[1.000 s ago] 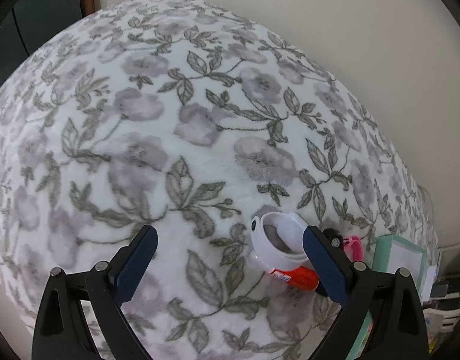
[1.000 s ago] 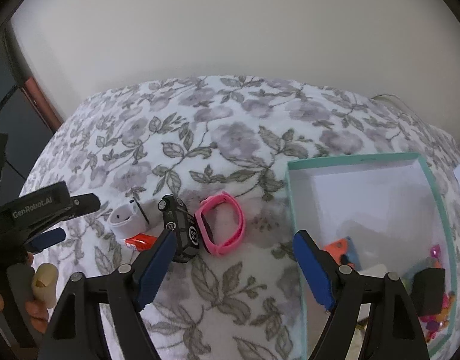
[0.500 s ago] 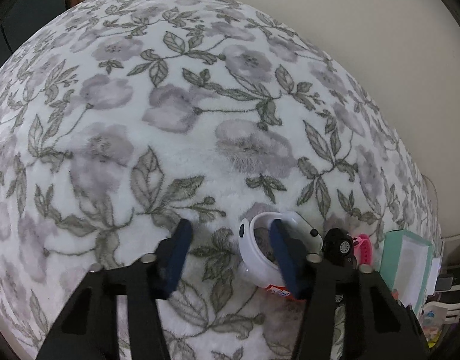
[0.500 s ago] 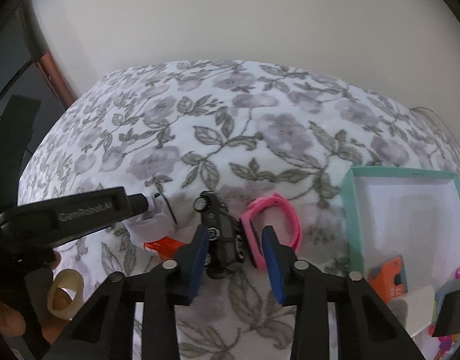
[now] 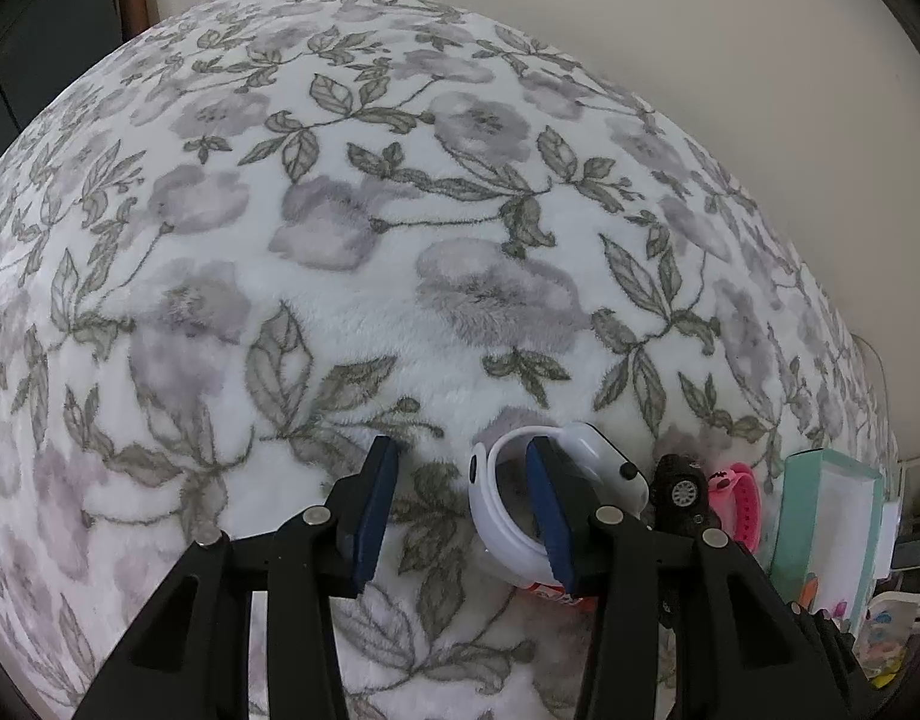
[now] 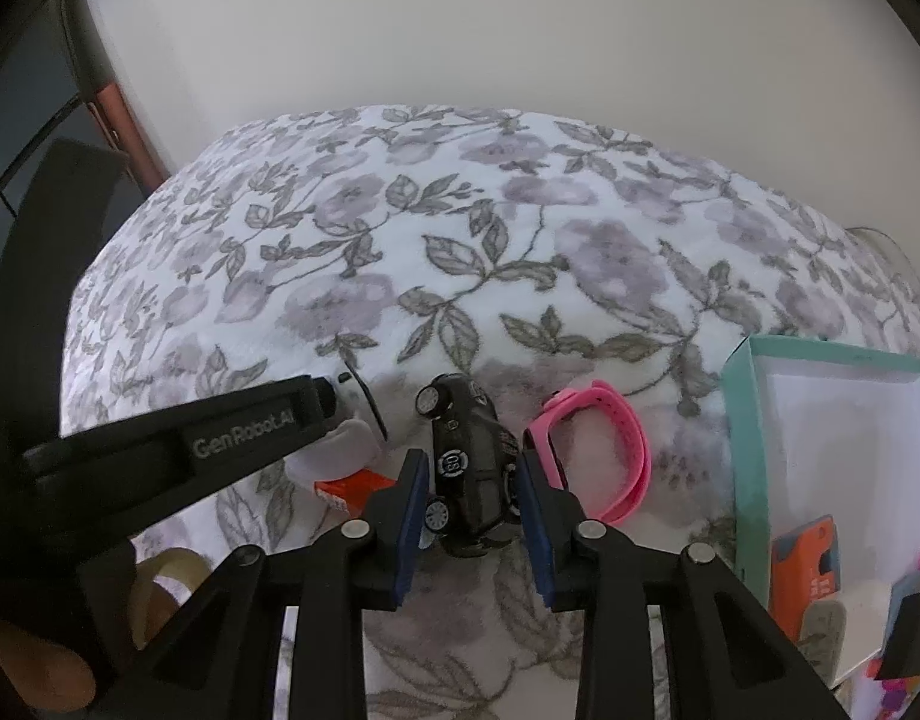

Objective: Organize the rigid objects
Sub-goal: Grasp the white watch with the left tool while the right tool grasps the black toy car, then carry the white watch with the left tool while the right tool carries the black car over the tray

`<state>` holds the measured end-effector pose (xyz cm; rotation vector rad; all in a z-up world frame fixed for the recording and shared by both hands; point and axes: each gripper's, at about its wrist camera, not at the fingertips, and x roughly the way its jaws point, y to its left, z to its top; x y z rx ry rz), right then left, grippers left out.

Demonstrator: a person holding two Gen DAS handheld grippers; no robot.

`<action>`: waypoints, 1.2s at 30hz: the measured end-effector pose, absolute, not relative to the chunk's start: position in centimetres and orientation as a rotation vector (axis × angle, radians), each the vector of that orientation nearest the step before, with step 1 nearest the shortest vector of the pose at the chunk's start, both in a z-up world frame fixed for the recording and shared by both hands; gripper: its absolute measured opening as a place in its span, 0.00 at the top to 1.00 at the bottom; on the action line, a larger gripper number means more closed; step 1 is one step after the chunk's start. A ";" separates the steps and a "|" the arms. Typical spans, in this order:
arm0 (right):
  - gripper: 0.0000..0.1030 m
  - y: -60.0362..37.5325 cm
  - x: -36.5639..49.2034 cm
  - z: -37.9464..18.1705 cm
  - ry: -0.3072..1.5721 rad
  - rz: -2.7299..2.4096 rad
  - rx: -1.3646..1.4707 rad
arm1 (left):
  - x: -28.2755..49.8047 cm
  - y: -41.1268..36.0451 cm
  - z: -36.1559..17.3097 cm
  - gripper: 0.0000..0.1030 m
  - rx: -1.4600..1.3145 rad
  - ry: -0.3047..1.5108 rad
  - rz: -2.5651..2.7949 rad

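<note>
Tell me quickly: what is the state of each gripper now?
Left gripper: open, one finger inside the white wristband, no grip yet.
Right gripper: fingers against both sides of the black toy car.

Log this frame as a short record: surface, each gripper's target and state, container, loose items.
surface: floral blanket
left gripper: open, one finger inside white band
right gripper: fingers straddle black toy car; contact unclear
container: teal box, partly filled
loose items: pink band, orange pack
</note>
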<state>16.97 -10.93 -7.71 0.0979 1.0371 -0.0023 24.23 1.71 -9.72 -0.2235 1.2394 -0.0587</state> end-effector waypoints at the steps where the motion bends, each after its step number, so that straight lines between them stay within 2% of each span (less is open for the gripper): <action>1: 0.68 -10.9 17.0 -7.8 1.038 -0.009 0.091 | 24.2 1.7 -9.7 0.72 -0.215 1.239 -0.050; 3: 0.68 -11.2 17.0 -7.9 1.037 -0.010 0.108 | 24.0 2.0 -9.5 0.85 -0.196 1.229 -0.023; 4: 0.68 -11.3 16.9 -8.0 1.039 -0.011 0.111 | 24.0 2.2 -9.4 0.87 -0.187 1.227 -0.015; 14: 0.71 -11.8 17.1 -8.0 1.031 -0.017 0.140 | 24.4 3.3 -9.6 0.88 -0.191 1.233 -0.002; 16: 0.71 -11.6 17.1 -8.0 1.028 -0.025 0.132 | 24.4 3.6 -9.8 0.84 -0.217 1.232 -0.014; 20: 0.71 -11.4 16.9 -7.8 1.020 -0.031 0.121 | 23.8 3.9 -9.9 0.84 -0.232 1.229 -0.020; 22: 0.72 -11.7 16.8 -7.6 1.015 -0.026 0.134 | 23.7 4.0 -9.8 0.89 -0.237 1.229 -0.020; 36: 0.73 -13.4 15.4 -4.7 0.954 0.002 0.216 | 22.8 6.1 -5.0 0.91 -0.277 1.122 0.017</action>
